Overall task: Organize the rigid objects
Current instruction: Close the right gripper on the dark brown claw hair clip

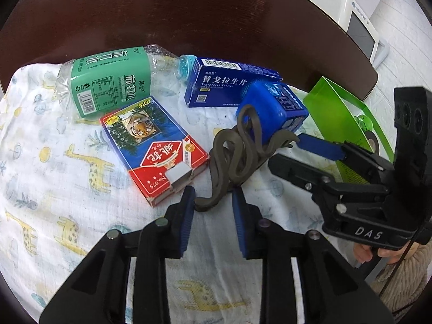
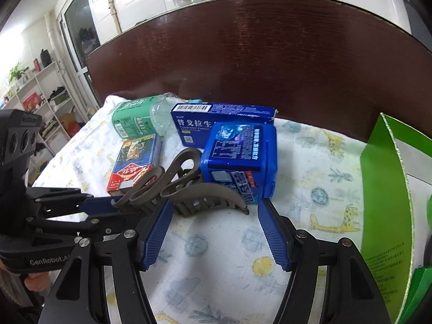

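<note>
A brown-grey hair claw clip [image 1: 232, 156] lies on the giraffe-print cloth [image 1: 67, 189], against a blue plastic tub [image 1: 272, 110]. My left gripper [image 1: 213, 197] is open, its fingertips either side of the clip's near tip. My right gripper [image 2: 213, 208] is open, the clip [image 2: 186, 186] and the tub [image 2: 240, 162] just ahead of it. The right gripper shows in the left wrist view [image 1: 305, 145] reaching toward the tub. A playing-card box [image 1: 154, 145], a blue medicine box [image 1: 229, 83] and a crushed green-label bottle [image 1: 113, 78] lie behind.
An open green carton [image 2: 386, 197] stands at the right edge of the cloth. A dark wooden headboard [image 2: 270, 54] rises behind the objects. A white appliance [image 1: 351, 13] stands beyond it. Shelves [image 2: 40, 94] stand at the far left.
</note>
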The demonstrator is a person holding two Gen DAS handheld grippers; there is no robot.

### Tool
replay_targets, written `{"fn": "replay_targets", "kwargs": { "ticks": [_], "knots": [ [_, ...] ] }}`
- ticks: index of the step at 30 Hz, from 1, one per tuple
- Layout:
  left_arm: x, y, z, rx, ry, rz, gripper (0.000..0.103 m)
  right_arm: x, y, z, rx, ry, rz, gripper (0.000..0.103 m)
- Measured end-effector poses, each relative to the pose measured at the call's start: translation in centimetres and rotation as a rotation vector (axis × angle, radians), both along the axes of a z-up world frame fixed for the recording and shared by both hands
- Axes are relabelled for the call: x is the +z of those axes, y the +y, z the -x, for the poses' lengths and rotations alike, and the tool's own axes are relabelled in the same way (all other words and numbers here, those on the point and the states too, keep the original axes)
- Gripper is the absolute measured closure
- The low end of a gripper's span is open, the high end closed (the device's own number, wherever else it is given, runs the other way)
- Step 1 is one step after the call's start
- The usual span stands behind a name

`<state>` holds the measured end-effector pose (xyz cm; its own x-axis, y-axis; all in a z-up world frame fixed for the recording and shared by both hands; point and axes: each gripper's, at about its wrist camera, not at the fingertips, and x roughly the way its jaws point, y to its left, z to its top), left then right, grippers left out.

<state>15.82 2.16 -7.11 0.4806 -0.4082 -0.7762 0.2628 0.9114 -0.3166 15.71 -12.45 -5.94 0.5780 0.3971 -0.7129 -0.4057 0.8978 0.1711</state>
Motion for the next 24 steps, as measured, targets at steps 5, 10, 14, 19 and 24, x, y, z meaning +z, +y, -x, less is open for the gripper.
{"fn": "replay_targets", "kwargs": {
  "ticks": [5,10,14,19,24],
  "knots": [
    [0.1,1.0,0.1,0.005,0.006,0.01,0.078,-0.3,0.3,0.2,0.018,-0.001,-0.01,0.035],
    [0.3,1.7,0.3,0.024,0.006,-0.011,0.078,0.1,0.3,0.4,0.026,-0.03,0.009,0.051],
    [0.3,2.4,0.5,0.041,0.008,-0.017,0.077,0.0,-0.1,0.2,0.038,-0.015,0.037,0.064],
    [0.2,2.7,0.7,0.043,0.013,-0.014,0.077,-0.3,-0.3,0.2,0.038,-0.015,0.027,0.064],
    [0.2,2.6,0.6,0.041,0.022,-0.007,0.077,-0.2,0.8,0.1,0.071,-0.046,0.097,0.066]
  ]
}}
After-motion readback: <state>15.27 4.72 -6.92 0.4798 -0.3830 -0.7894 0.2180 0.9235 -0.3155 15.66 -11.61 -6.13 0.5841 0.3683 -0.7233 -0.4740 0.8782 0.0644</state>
